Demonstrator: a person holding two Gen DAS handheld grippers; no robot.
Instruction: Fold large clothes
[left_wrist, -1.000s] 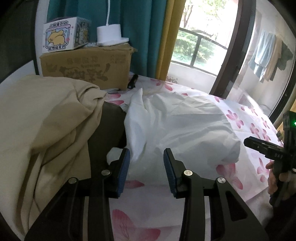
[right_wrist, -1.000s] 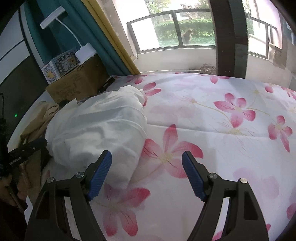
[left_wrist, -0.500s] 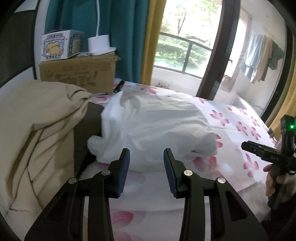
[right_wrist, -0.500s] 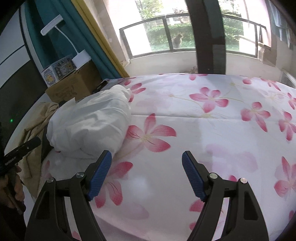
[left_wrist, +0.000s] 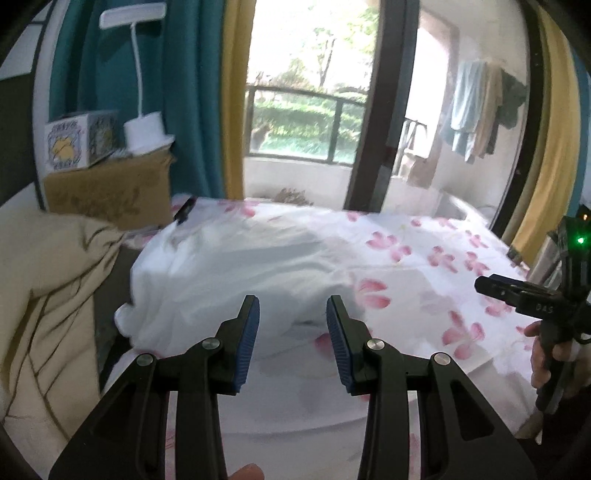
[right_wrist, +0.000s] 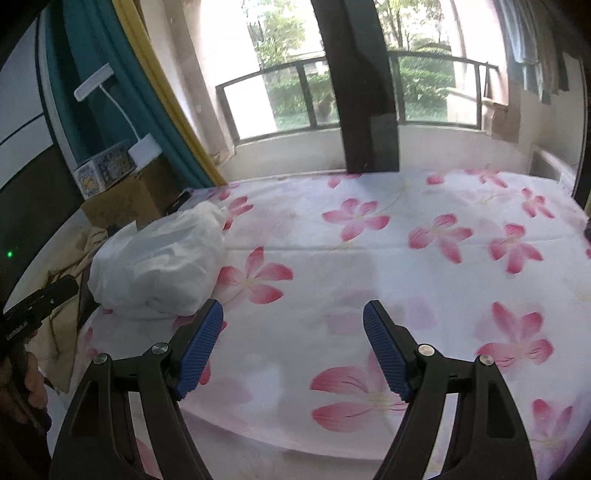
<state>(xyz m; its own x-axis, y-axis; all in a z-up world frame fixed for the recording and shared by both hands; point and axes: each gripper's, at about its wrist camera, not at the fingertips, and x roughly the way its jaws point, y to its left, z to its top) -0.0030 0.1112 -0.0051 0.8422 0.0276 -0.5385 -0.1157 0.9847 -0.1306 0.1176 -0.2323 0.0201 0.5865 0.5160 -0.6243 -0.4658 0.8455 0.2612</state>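
A crumpled white garment (left_wrist: 240, 269) lies in a heap on the bed's left side; it also shows in the right wrist view (right_wrist: 159, 266). My left gripper (left_wrist: 291, 314) is open and empty, held back from the heap's near edge. My right gripper (right_wrist: 293, 314) is open wide and empty, above the flowered sheet (right_wrist: 406, 258) to the right of the heap. The right gripper's body shows at the right of the left wrist view (left_wrist: 532, 299). The left gripper's tip shows at the left of the right wrist view (right_wrist: 40, 302).
A beige blanket (left_wrist: 44, 302) is piled at the left of the bed. A cardboard box (left_wrist: 107, 192) with a small printed carton (left_wrist: 77, 144) and a white lamp (left_wrist: 146, 129) stands behind it. Teal and yellow curtains and a balcony window lie beyond.
Both grippers have pulled back and up from the white heap, so more of the bed and window shows. Both stay open and empty.
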